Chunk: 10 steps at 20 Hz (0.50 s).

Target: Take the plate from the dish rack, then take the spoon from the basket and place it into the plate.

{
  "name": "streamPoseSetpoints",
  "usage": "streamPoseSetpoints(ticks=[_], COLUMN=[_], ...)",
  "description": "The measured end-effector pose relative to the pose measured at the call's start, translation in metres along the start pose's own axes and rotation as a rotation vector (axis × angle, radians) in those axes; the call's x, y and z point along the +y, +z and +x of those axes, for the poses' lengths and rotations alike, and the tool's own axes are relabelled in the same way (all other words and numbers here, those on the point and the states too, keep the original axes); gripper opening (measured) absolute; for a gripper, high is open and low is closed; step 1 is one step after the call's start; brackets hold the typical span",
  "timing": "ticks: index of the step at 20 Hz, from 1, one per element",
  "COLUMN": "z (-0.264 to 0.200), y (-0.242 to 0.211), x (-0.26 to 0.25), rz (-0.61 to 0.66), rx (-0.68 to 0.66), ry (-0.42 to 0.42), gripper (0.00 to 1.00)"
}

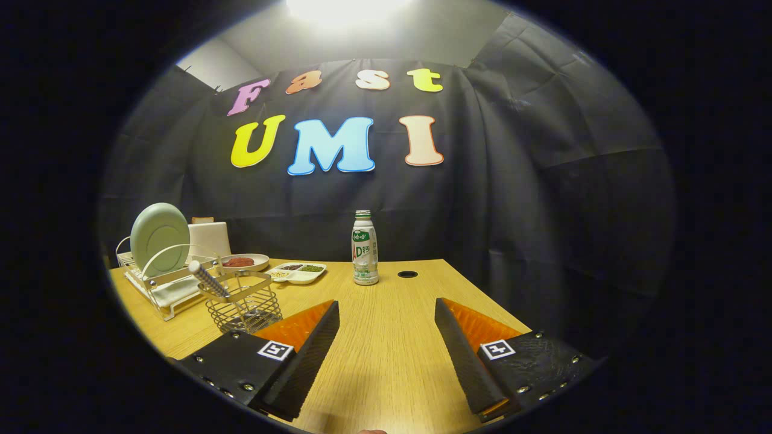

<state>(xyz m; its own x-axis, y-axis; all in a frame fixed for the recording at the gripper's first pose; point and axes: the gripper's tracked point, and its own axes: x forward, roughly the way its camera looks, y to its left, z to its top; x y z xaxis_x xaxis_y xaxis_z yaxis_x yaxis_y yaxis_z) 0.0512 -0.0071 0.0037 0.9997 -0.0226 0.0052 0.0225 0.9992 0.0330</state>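
A pale green plate (160,238) stands upright on edge in a white wire dish rack (158,288) at the far left of the wooden table. Just in front of the rack is a wire basket (244,304) with a spoon (205,278) leaning in it, handle end up. My gripper (386,313) is open above the table, nothing between its fingers. The basket sits just beyond and left of the left finger (307,355); the plate is farther back on that side.
A small bottle (365,248) stands ahead of the fingers near the table's middle, a dark round hole (408,274) beside it. Behind the basket lie a divided white tray (298,272), a shallow dish (244,261) with something red and a white box (208,239).
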Motion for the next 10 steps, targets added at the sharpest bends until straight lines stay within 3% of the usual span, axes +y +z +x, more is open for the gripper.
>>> streamPoseSetpoints(ticks=[5, 10], z=[0.026, -0.023], y=[0.052, 0.110], x=[-0.015, -0.015], rz=[0.021, -0.115], rx=[-0.111, -0.128], ry=[-0.066, -0.155], gripper=[0.97, 0.97])
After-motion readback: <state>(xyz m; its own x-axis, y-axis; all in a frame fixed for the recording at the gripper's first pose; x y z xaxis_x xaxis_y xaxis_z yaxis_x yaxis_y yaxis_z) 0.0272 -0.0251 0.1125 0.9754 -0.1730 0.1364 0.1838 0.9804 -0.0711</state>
